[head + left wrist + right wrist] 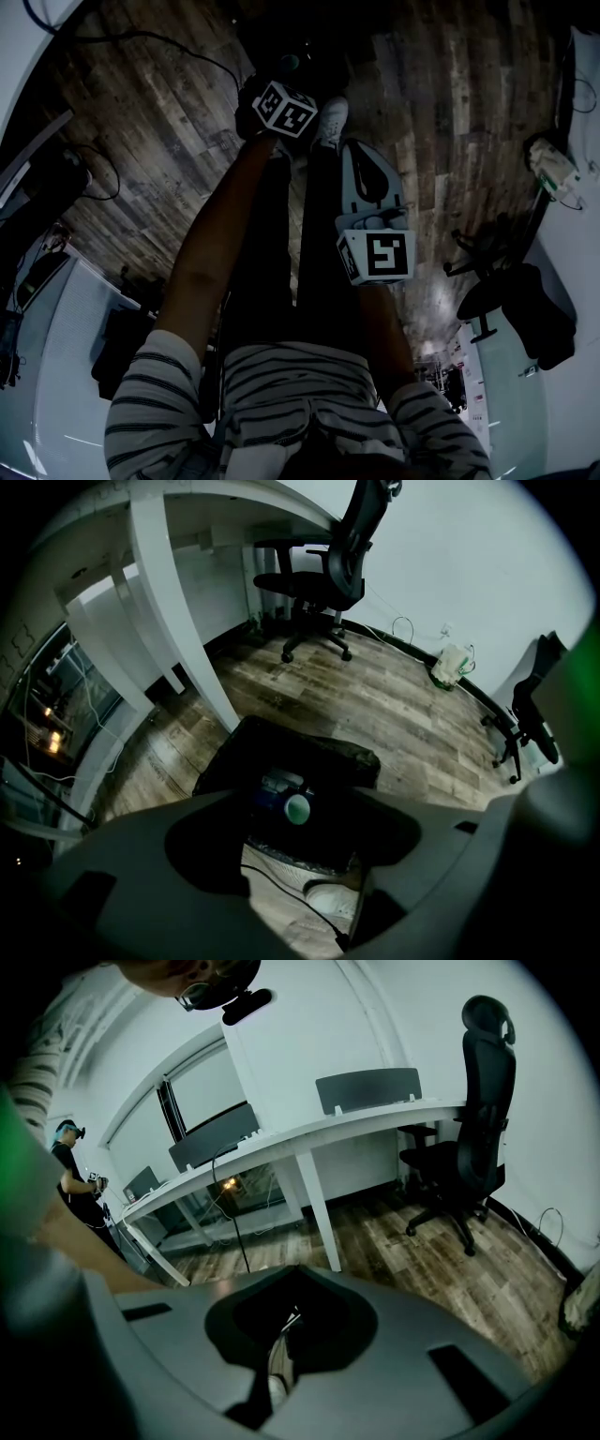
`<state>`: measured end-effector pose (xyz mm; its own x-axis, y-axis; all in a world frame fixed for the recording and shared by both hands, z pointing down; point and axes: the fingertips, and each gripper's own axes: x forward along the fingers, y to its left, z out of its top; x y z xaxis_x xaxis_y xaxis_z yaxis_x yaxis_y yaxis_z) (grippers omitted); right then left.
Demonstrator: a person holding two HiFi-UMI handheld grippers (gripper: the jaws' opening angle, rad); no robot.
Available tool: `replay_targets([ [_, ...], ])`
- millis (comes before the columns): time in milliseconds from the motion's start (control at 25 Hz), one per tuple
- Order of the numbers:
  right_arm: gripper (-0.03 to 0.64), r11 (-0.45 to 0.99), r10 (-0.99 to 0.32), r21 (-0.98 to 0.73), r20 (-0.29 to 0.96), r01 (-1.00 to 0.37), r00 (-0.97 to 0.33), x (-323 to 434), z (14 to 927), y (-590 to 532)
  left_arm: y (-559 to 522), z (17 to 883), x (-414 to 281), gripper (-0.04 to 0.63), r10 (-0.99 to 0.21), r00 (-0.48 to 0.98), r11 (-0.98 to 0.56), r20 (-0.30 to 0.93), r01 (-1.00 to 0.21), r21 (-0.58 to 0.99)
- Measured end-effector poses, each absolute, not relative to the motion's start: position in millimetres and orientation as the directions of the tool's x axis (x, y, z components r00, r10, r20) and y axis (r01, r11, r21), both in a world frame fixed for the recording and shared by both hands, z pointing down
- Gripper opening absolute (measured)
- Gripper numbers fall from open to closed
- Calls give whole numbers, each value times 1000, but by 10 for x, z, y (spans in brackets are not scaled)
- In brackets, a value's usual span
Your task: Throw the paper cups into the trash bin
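Here, squarish black bin (281, 738) on wooden planks (403, 705).

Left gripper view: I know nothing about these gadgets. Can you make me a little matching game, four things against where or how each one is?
Things:
1. trash bin
2. shoe
3. office chair
4. left gripper

States:
A. white, on the floor, seen through the gap between the jaws
B. open, holding nothing
C. black, with a small green round thing inside
D. on wheels, at the far wall by the white desk

Pairs: 1-C, 2-A, 3-D, 4-B.
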<state>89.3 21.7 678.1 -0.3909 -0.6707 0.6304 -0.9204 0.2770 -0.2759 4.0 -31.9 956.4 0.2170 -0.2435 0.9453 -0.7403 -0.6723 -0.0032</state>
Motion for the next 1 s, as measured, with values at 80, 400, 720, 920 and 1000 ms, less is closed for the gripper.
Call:
replay_targets([
  [80,9,284,-670,-272,629,-919,-393,882,6771,218,-323,9534,56,302,-250,222,-669,943,-743,-2],
  [400,9,275,-678,-273,625,-922,-387,882,6737,210,-291,9429,61,301,-263,229,-650,937,-760,3],
  [720,9,285,-685,-267,615,-921,-390,891,6609,175,-343,9192,65,263,-297,229,-621,927,-784,-4],
  [920,9,296,-691,-254,609,-921,-390,897,6528,131,-374,9003,75,222,-325,237,-595,915,-804,-3],
  [1000,9,300,-694,-248,606,-921,-389,905,6480,121,-375,8918,68,222,-333,238,-589,912,-808,-4],
])
